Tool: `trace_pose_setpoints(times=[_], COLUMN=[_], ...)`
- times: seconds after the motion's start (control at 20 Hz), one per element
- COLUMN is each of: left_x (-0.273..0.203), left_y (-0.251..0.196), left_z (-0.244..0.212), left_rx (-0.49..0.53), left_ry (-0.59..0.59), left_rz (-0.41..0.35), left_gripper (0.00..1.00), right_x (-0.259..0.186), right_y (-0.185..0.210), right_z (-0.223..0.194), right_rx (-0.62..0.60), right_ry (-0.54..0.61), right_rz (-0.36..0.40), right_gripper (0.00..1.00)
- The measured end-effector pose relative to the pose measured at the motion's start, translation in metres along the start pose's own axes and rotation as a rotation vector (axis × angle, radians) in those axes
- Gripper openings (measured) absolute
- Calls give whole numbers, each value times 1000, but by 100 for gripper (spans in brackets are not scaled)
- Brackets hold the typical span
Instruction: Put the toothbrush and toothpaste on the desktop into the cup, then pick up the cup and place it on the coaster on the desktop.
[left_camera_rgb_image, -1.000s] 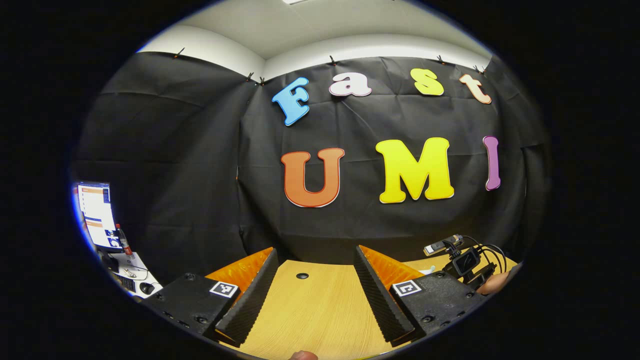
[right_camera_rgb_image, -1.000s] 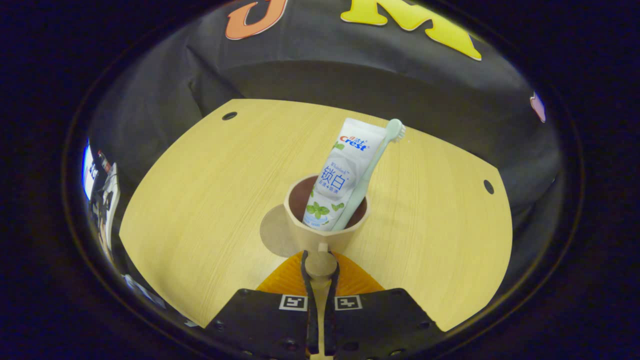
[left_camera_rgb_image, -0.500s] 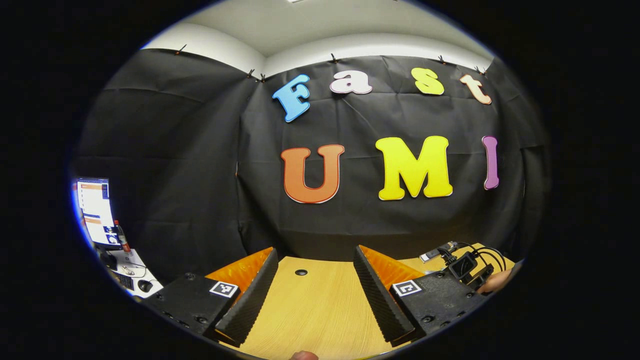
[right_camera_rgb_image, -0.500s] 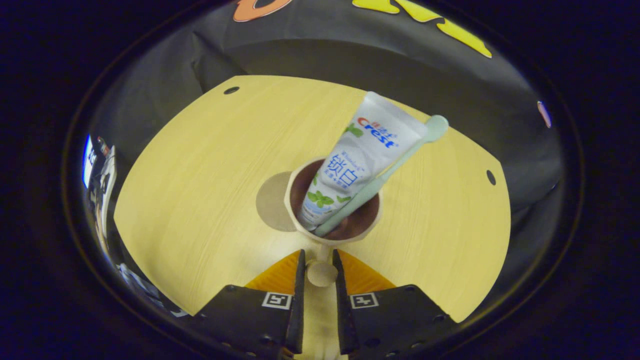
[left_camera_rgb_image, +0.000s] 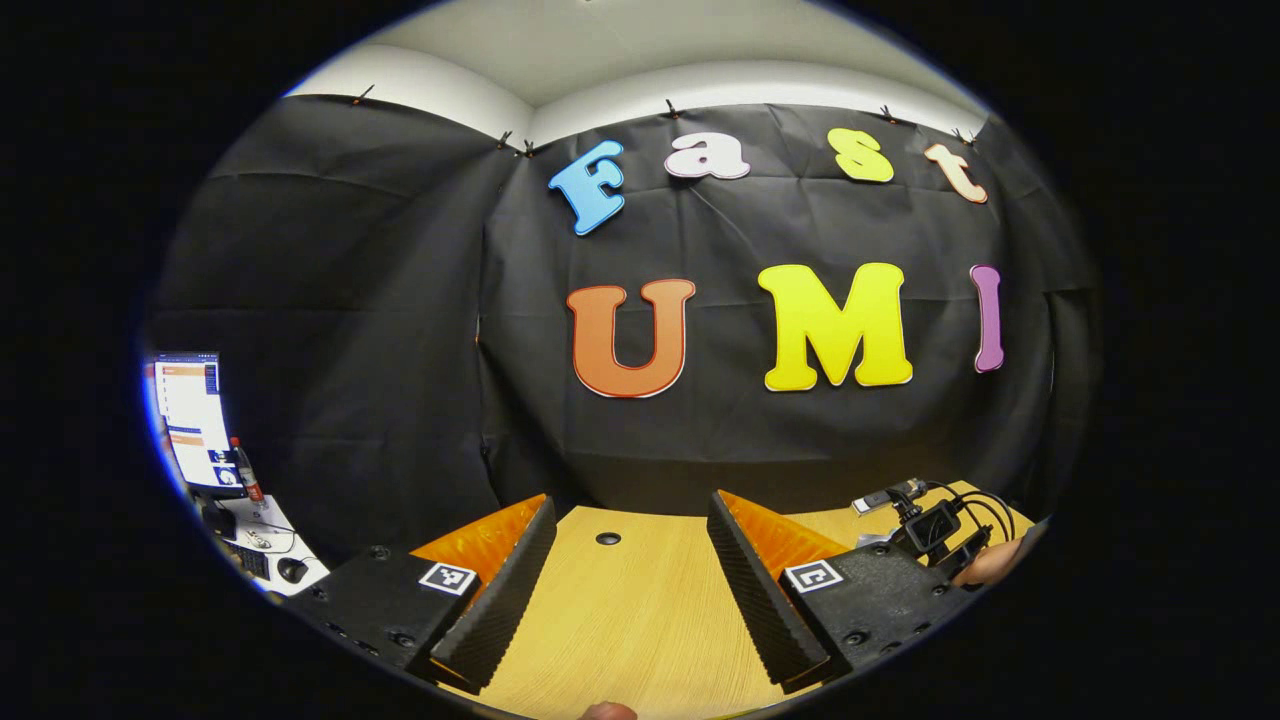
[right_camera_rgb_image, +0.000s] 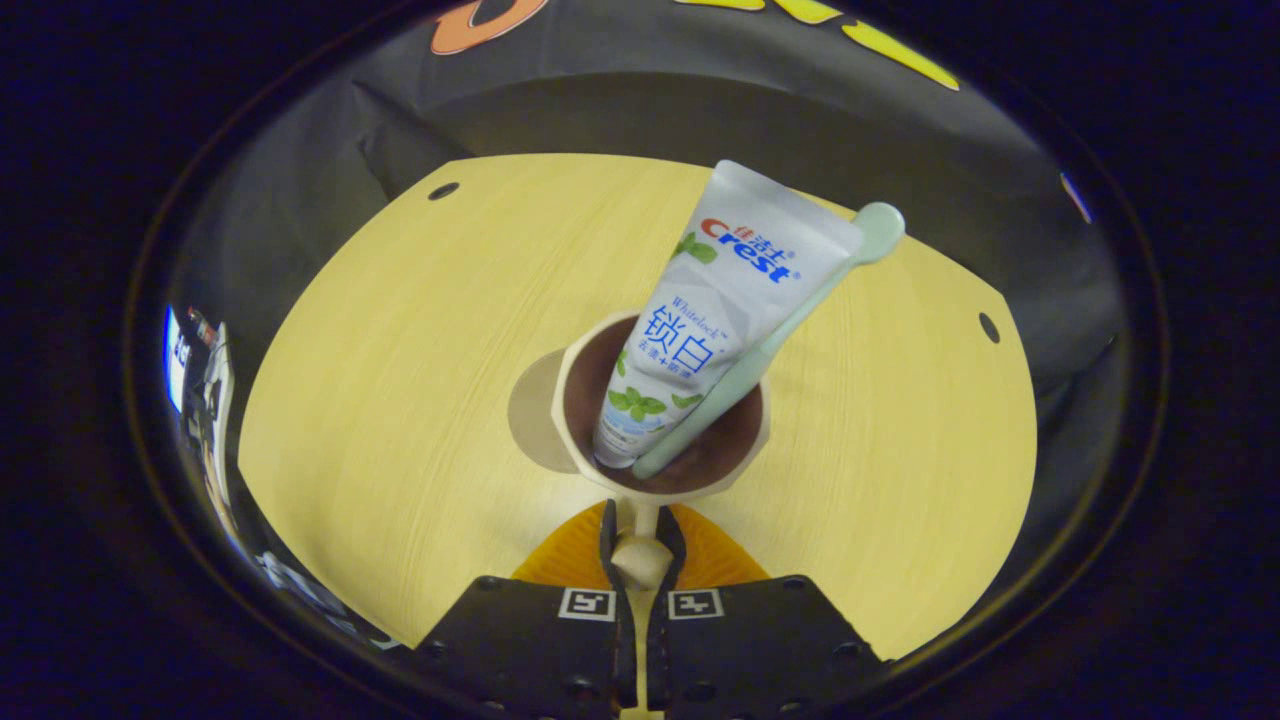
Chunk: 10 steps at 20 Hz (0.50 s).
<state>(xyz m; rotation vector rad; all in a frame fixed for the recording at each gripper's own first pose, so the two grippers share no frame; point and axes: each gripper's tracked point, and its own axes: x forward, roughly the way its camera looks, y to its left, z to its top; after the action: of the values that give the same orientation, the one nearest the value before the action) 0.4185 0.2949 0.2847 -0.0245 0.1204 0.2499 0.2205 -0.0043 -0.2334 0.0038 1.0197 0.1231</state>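
Looking fwd along L gripper (left_camera_rgb_image: 625, 590) in left gripper view: fingers spread wide apart, gripping nothing, bare wood desktop (left_camera_rgb_image: 620, 620) showing between them. Sitting far L at the rim, a lit monitor (left_camera_rgb_image: 190, 420) w/ a small bottle (left_camera_rgb_image: 245, 478) just beside it and a mouse (left_camera_rgb_image: 292, 572) lower down on a pale side table. Showing a dark round hole (left_camera_rgb_image: 608, 538) in the desktop near its back edge, between the two fingers. Appearing far R, the other gripper's camera and cables (left_camera_rgb_image: 935, 522), w/ part of a hand (left_camera_rgb_image: 990, 565) holding it.

Moving to right gripper view, L to R: showing again at far L rim, blurred, prob. the same monitor. Lying flat on the desktop (right_camera_rgb_image: 400, 400), a round grey-brown coaster (right_camera_rgb_image: 530, 415), partly hidden behind the cup (right_camera_rgb_image: 600, 480) on its L side; not possible to tell whether cup is resting on it or hanging above it. Standing in the cup, dark inside, the toothpaste (right_camera_rgb_image: 715, 310), cap end down, flat end up, leaning to the R. Lying against the tube's R edge, the pale green toothbrush (right_camera_rgb_image: 790, 320), handle down in the cup, head up beyond the rim, touching the tube. Clamping the cup's small handle knob, R gripper (right_camera_rgb_image: 638, 560): both fingers pressed nearly together on it, at bottom centre. Showing two more dark holes in the desktop, one back L, one far R.
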Motion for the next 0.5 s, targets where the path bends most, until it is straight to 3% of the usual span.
trace_pose_setpoints(times=[0.25, 0.3, 0.35, 0.5], left_x=[1, 3, 3, 2], left_y=[-4, -4, -3, 2], left_z=[3, 2, 1, 0], left_rx=[6, 1, -5, -16], left_ry=[-4, -1, 1, 7], left_rz=[-16, -17, -15, -7], left_gripper=[96, 100, 96, 96], right_x=[-14, -16, -14, -13], right_y=[0, 2, 3, -2], right_z=[10, 9, 7, 7], right_rx=[-20, -21, -23, -70], right_ry=[-71, -72, -67, -75], right_rz=[-22, -13, -2, 11], right_gripper=[4, 4, 4, 4])
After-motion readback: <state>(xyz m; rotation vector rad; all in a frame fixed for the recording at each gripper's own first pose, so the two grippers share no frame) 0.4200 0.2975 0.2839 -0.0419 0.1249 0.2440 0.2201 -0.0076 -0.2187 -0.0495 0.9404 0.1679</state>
